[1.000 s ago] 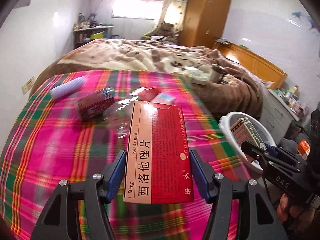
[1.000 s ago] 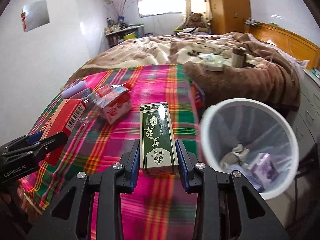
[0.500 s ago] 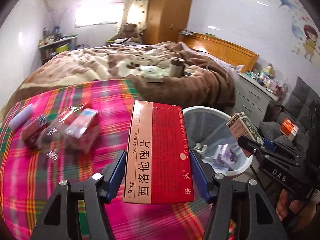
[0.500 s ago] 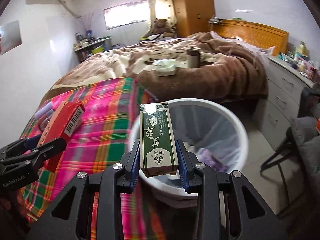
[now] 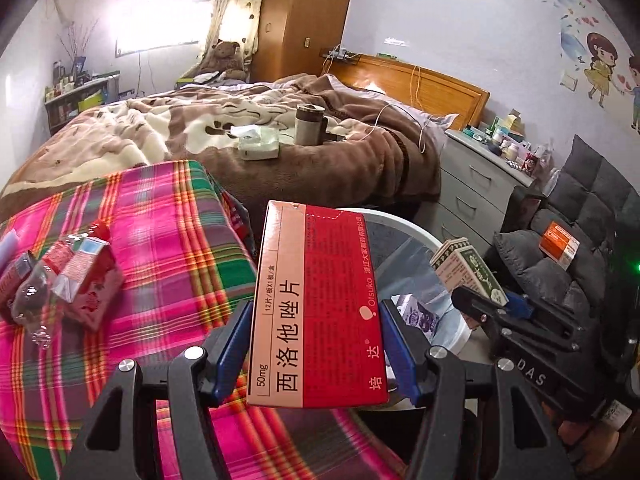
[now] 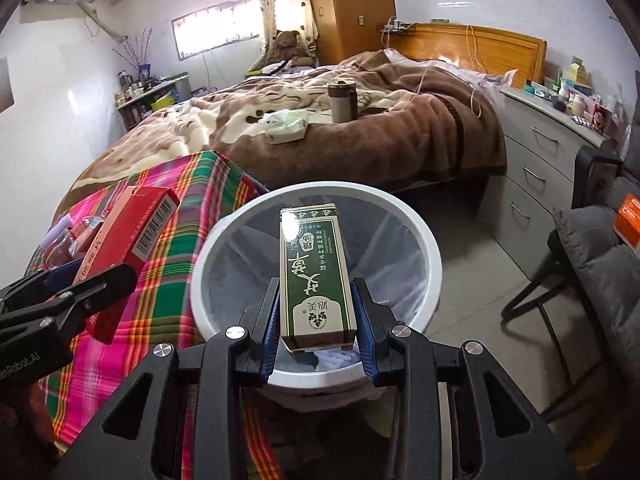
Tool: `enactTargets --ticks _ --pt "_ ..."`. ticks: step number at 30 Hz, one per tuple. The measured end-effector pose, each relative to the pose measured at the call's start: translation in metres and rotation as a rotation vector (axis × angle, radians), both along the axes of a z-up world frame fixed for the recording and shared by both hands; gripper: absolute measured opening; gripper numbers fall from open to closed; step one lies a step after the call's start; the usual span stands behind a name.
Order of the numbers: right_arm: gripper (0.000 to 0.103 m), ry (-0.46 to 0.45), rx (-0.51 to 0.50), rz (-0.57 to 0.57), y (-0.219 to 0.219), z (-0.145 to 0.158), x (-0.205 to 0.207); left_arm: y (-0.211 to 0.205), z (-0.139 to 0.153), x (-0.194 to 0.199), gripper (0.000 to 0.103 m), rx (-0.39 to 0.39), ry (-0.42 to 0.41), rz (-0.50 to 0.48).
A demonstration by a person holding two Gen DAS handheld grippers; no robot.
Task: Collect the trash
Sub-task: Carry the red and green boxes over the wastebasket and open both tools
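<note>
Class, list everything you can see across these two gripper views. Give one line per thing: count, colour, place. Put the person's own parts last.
red box: 1, red and pink, held in the left gripper
green box: 1, green and white, held over the bin
bin: 1, white, on the floor beside the checked cloth
checked cloth: 1, pink and green, on the bed's near end
wrappers: a small pile, red and clear, on the cloth
blanket: 1, brown and cream, on the bed
mug: 1, grey-brown, on the blanket
drawers: 1 unit, grey, beside the bed
left gripper: 1, black, blue pads
right gripper: 1, black, blue pads
</note>
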State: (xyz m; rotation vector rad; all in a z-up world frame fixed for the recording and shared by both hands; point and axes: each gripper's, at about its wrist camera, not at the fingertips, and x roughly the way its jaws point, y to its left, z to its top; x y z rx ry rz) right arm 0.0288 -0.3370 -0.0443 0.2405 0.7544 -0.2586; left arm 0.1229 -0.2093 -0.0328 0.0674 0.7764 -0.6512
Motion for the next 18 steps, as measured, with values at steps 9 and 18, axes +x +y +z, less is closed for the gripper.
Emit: enactTargets --ticks 9,18 --pt "0.035 0.053 0.012 -0.024 -0.021 -0.019 0.007 -0.03 -0.013 0.009 0.063 0.002 0.022 -0.042" --pt "0.035 0.084 0.028 -0.018 -0.032 -0.028 0.011 -0.042 -0.022 0.019 0.063 -0.001 0.05 -0.083"
